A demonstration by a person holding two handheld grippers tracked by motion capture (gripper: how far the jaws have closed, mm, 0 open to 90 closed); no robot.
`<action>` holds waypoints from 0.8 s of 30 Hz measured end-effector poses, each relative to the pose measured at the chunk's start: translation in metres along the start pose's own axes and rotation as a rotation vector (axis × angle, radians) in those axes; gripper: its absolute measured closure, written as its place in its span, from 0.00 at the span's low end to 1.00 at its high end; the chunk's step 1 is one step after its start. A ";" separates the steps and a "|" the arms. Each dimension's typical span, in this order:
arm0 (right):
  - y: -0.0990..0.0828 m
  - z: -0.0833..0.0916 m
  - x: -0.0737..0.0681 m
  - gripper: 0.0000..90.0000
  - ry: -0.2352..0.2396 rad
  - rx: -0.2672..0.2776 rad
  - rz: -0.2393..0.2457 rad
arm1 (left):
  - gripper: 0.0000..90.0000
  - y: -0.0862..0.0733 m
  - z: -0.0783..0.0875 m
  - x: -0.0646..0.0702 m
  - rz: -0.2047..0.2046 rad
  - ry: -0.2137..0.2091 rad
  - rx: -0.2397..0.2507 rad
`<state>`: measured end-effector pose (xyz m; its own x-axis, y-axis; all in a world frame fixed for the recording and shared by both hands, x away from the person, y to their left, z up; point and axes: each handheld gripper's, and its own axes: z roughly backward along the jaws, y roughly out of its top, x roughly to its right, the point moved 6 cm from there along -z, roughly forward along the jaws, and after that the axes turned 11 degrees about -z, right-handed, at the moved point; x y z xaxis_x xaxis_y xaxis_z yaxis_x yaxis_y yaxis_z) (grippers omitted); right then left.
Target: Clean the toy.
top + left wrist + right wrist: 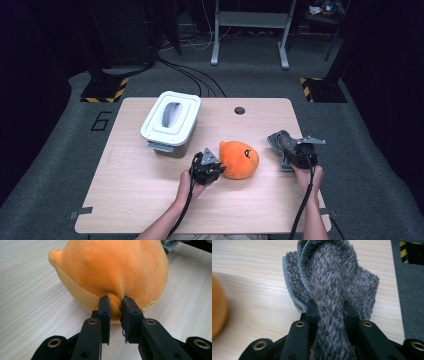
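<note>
An orange plush toy with a small face lies near the middle of the wooden table. My left gripper is at its left side, shut on a pinch of the orange plush toy's fabric, which bulges between the two pads in the left gripper view. A grey fuzzy cloth sits at the table's right. My right gripper is shut on a fold of the grey cloth, which bunches up between the jaws and spills past them.
A white lidded box with a grey handle stands at the back left of the table. A round hole is in the tabletop near the far edge. Beyond the table are grey floor, cables and a metal stand.
</note>
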<state>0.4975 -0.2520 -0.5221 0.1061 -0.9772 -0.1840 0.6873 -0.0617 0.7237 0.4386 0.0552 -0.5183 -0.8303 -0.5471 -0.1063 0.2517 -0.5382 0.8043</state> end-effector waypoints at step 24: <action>0.019 0.054 -0.060 0.80 0.158 0.055 0.094 | 0.86 0.004 0.000 0.000 -0.005 0.008 -0.009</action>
<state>0.4654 -0.2052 -0.4610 0.2825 -0.9352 -0.2134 0.6293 0.0128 0.7771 0.4397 0.0529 -0.5149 -0.8277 -0.5493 -0.1146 0.2523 -0.5467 0.7984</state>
